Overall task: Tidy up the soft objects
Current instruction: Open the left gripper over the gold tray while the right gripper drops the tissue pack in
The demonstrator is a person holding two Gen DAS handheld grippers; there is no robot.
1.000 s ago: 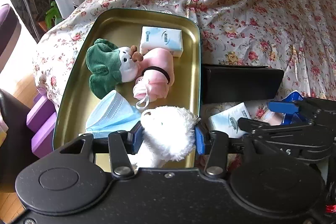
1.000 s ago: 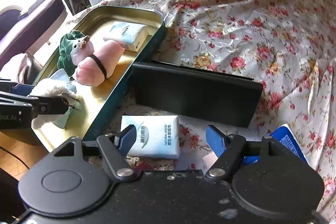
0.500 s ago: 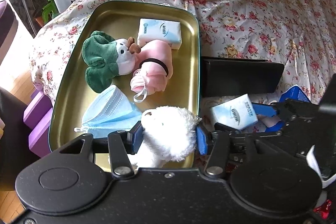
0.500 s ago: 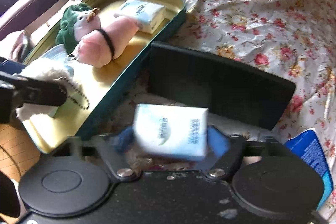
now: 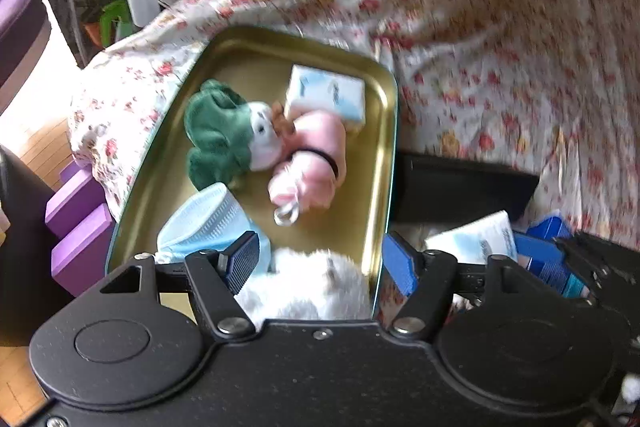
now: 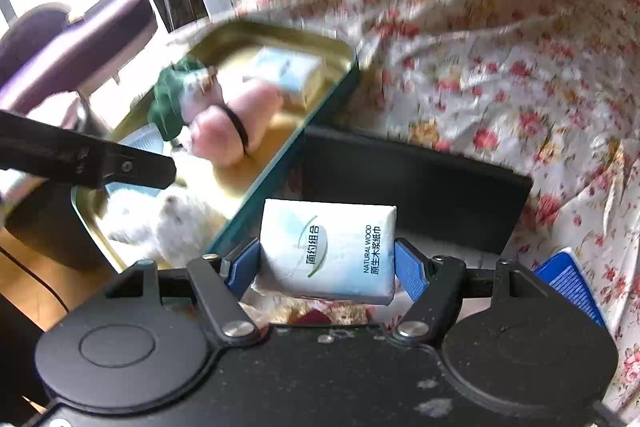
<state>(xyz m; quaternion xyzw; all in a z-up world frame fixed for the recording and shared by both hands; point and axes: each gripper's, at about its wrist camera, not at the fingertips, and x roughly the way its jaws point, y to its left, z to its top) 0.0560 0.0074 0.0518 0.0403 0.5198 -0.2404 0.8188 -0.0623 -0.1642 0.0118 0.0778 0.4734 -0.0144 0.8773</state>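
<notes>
Left wrist view, left gripper [image 5: 320, 261]: I saw my jaws spread wide, both blue pads clear of the white plush toy [image 5: 308, 283] that lay between them.
Left wrist view, white plush toy: it sat at the near end of the gold tray [image 5: 240, 67], at 6 o'clock in it.
Left wrist view, tray contents: a blue face mask [image 5: 204, 223] at 7 o'clock, a green-hooded plush [image 5: 224, 135] at 10 o'clock, a pink roll [image 5: 316, 155] at centre, a tissue pack in the tray [image 5: 328, 95] at 1 o'clock.
Left wrist view, bed: the tray rested on the floral bedspread [image 5: 500, 27], with a black box [image 5: 460, 187] just beside its 3 o'clock rim.
Right wrist view, right gripper [image 6: 326, 263]: I had my jaws closed on the tissue pack [image 6: 328, 251], one pad on each short side.
Right wrist view, tissue pack: it was held off the bed, in front of the black box, at 4 o'clock from the tray.
Right wrist view, blur: the tray's contents were smeared; I could not tell finer detail.
</notes>
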